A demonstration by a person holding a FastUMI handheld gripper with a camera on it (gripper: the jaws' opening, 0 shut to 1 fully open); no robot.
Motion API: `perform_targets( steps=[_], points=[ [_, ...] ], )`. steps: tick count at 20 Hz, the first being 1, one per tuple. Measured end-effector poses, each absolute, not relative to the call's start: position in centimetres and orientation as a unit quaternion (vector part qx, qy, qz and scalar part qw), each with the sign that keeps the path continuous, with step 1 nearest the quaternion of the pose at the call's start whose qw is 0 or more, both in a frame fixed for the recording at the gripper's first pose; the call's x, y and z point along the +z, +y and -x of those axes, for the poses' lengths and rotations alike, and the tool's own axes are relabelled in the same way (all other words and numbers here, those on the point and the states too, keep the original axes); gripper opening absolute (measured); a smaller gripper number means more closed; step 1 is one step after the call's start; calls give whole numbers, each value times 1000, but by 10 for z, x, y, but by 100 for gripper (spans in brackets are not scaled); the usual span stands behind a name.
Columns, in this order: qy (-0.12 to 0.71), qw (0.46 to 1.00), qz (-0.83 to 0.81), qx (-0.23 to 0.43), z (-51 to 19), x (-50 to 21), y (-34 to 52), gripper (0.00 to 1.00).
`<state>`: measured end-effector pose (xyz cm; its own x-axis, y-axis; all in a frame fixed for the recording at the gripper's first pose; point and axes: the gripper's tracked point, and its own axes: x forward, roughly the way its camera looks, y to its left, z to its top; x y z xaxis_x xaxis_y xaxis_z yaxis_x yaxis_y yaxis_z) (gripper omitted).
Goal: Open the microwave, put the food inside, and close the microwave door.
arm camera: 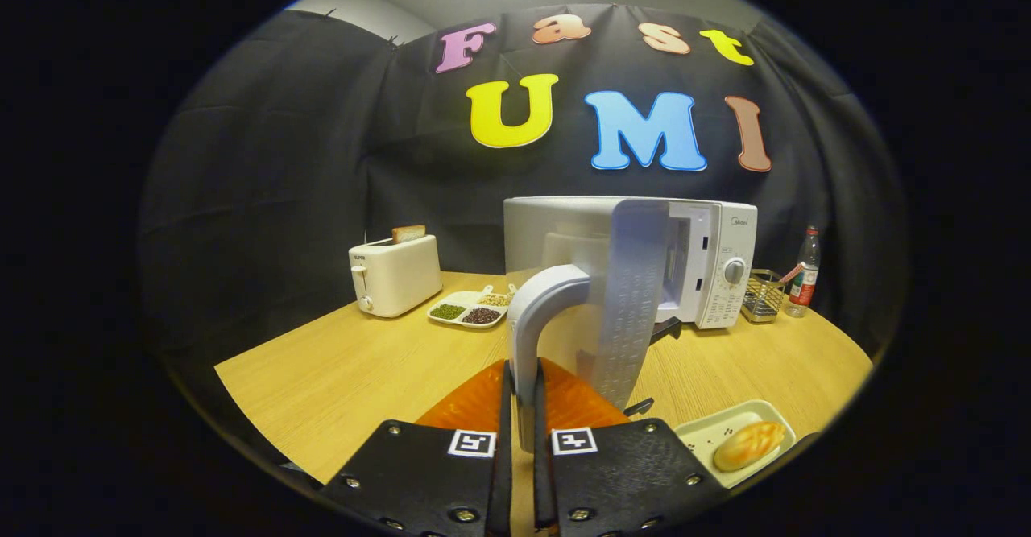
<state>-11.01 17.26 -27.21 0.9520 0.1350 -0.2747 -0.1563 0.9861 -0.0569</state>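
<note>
- One microwave point(709, 267), white, at the far side of the bench point(354, 368); its door point(620, 303) swung out wide toward the camera, cavity exposed.
- One door handle point(538, 311), curved, gripped low down; jaws pinching it, both fingers point(483, 448) pressed against its sides.
- One bread roll point(749, 444) on a pale tray point(701, 436), near right corner of the bench, just beside the jaws.
- One toaster point(395, 275), far left, holding a slice of toast point(408, 233).
- One divided dish point(471, 307) of beans between toaster and microwave.
- One wire basket point(763, 295) and one bottle point(805, 271), far right corner.
</note>
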Motion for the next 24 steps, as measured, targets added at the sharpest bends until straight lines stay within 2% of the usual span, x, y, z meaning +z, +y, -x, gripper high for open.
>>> perform_targets(
  steps=[2,6,7,8,9,11,17,21,24],
  points=[
    [123,986,27,107,126,-260,182,12],
    [49,981,36,183,157,-225,188,45],
    [46,975,40,215,163,-226,190,63],
    [60,968,41,241,167,-232,188,75],
    [81,960,39,266,171,-241,182,94],
    [99,954,45,279,173,-249,151,97],
    [27,948,135,287,170,-235,70,97],
    [87,926,154,333,182,-273,29,96],
    [122,929,142,318,181,-283,-10,96]
  ],
)
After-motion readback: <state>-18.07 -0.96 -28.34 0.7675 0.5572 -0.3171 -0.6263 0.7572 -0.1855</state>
